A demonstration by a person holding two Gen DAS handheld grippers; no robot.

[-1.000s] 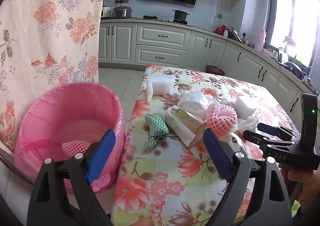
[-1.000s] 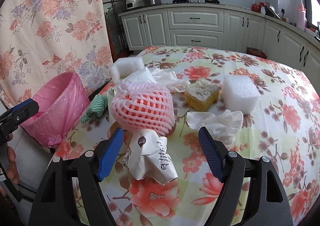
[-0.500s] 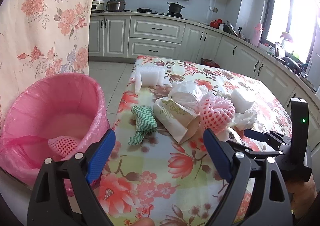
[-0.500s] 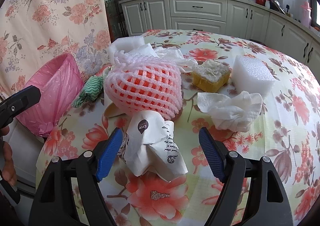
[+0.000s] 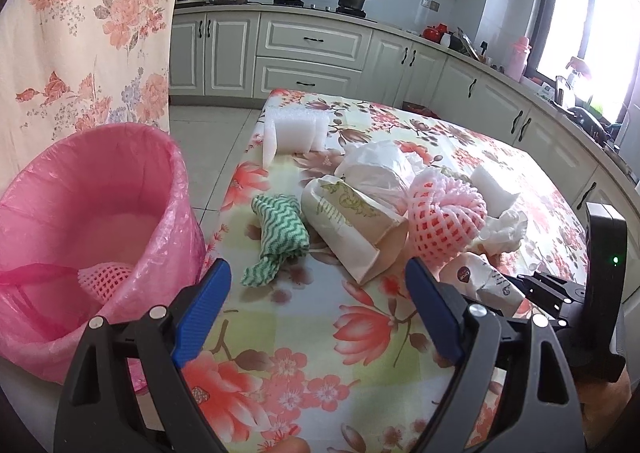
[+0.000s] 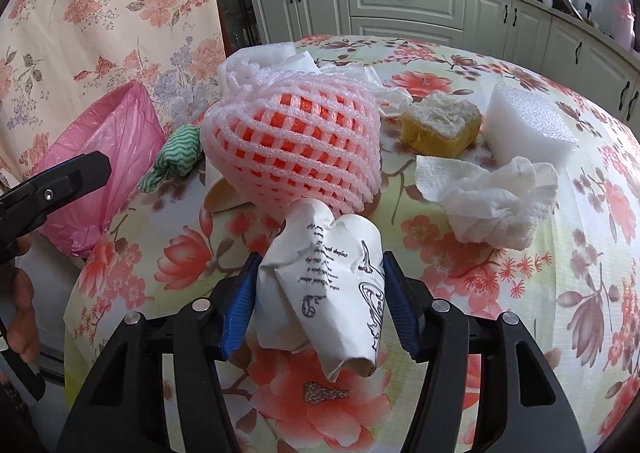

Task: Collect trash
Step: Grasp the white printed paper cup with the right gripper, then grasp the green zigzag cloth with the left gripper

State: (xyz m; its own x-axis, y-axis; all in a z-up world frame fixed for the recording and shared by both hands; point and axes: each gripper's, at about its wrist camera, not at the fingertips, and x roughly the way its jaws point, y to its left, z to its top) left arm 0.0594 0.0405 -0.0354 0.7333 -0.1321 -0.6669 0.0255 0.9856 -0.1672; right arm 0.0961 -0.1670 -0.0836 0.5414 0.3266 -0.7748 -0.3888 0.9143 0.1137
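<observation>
A crumpled white paper cup (image 6: 332,293) with black print lies on the floral tablecloth (image 6: 520,293). My right gripper (image 6: 320,265) is closing on it, and both blue pads touch its sides. Behind the cup sits a pink foam net (image 6: 292,145) around something orange. My left gripper (image 5: 314,273) hangs open and empty above the table's near edge. Beyond it lie a green-and-white cloth (image 5: 280,229) and a paper bag (image 5: 352,225). The pink-lined bin (image 5: 92,181) stands left of the table with a foam net (image 5: 104,277) inside.
On the table there are also a crumpled tissue (image 6: 492,197), a piece of cake (image 6: 440,125), a white foam block (image 6: 528,125), another foam piece (image 5: 296,129) at the far edge and a white plastic bag (image 5: 380,169). A floral curtain (image 5: 80,33) hangs behind the bin.
My right gripper has sunk onto the paper cup and its jaws have narrowed from wide apart to touching it. The left gripper has drifted forward and lower, staying open.
</observation>
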